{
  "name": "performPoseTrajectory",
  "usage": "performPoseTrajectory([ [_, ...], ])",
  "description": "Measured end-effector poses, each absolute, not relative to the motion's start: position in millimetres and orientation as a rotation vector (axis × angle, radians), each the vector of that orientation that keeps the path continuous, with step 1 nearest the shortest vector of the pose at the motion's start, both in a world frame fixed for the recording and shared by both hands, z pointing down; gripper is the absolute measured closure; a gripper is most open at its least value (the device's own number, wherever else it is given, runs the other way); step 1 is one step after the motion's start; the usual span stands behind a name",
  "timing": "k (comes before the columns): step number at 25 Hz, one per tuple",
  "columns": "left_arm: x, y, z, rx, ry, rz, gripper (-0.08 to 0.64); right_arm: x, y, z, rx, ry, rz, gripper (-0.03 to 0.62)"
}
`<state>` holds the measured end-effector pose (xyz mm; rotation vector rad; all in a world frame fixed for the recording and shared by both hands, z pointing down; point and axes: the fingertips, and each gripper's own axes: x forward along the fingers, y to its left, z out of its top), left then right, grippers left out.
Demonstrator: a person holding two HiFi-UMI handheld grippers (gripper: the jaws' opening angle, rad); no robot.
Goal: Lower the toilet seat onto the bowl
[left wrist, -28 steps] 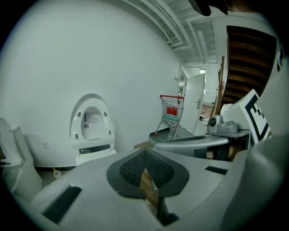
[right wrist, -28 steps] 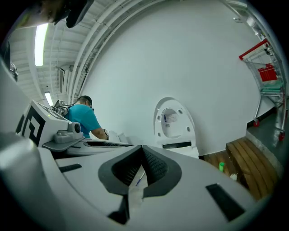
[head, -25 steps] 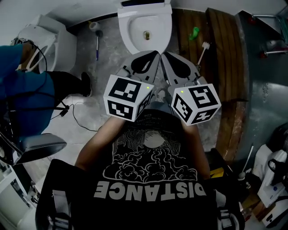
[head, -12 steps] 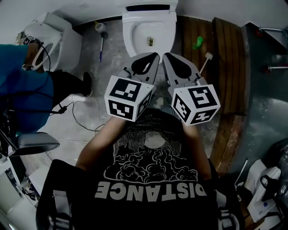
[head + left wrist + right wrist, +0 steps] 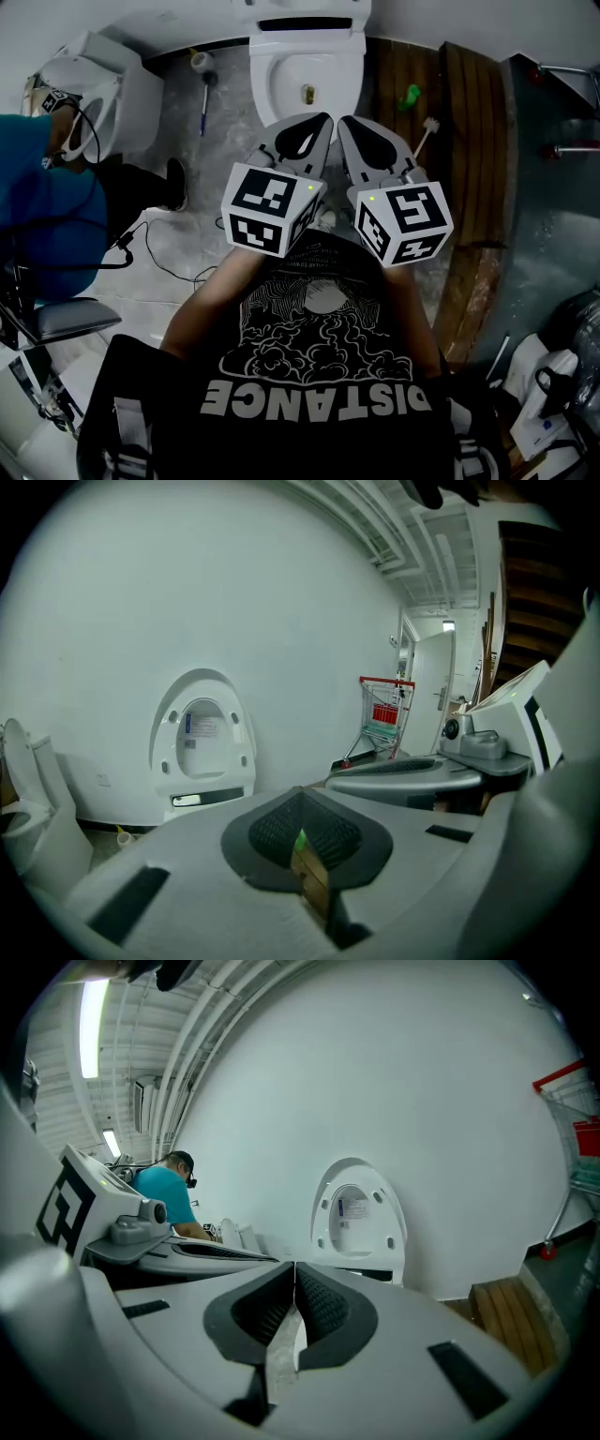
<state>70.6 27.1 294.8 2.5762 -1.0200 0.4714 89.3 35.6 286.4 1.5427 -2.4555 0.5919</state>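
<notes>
A white toilet bowl (image 5: 305,80) stands at the top centre of the head view. Its seat (image 5: 202,738) and lid are raised upright against the white wall, and the right gripper view shows the seat (image 5: 356,1218) the same way. My left gripper (image 5: 323,118) and right gripper (image 5: 345,120) are held side by side in front of the bowl, short of its front rim and touching nothing. Both are shut and empty: the left gripper's (image 5: 302,797) dark ribbed pads meet, and so do the right gripper's (image 5: 294,1269).
A second toilet (image 5: 89,80) stands at the left with a person in a blue shirt (image 5: 37,206) beside it. A toilet brush (image 5: 202,89) and a cable (image 5: 159,248) lie on the floor. Wooden boards (image 5: 469,141) with a white brush (image 5: 424,131) run along the right. A red cart (image 5: 384,714) stands further off.
The toilet has slid slightly lower in the head view as the view shifted. Both grippers stay shut and side by side in about the same place.
</notes>
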Motion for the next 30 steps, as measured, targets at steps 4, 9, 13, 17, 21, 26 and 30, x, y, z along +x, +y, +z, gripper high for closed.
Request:
performPoseTrajectory([
  [4,65,-2,298,2.572,-1.014,0.462,0.551,84,8,288,1.549,-2.440,0.582,0.574],
  [9,56,-46,299,2.563,-0.985,0.445,0.551,74,-34,289,1.566,-2.414,0.579,0.574],
  [13,47,-80,295,2.559,-0.964,0.431,0.549,64,-68,287,1.568,-2.399,0.605,0.574],
  [17,41,-114,290,2.570,-0.932,0.425,0.549,59,-102,283,1.576,-2.380,0.602,0.574],
  [21,33,-151,284,2.589,-0.901,0.426,0.549,54,-140,278,1.585,-2.370,0.592,0.574],
  [26,20,-190,278,2.629,-0.871,0.424,0.549,43,-180,272,1.590,-2.362,0.554,0.574],
  [30,9,-218,272,2.667,-0.846,0.420,0.549,37,-209,267,1.595,-2.342,0.518,0.572],
])
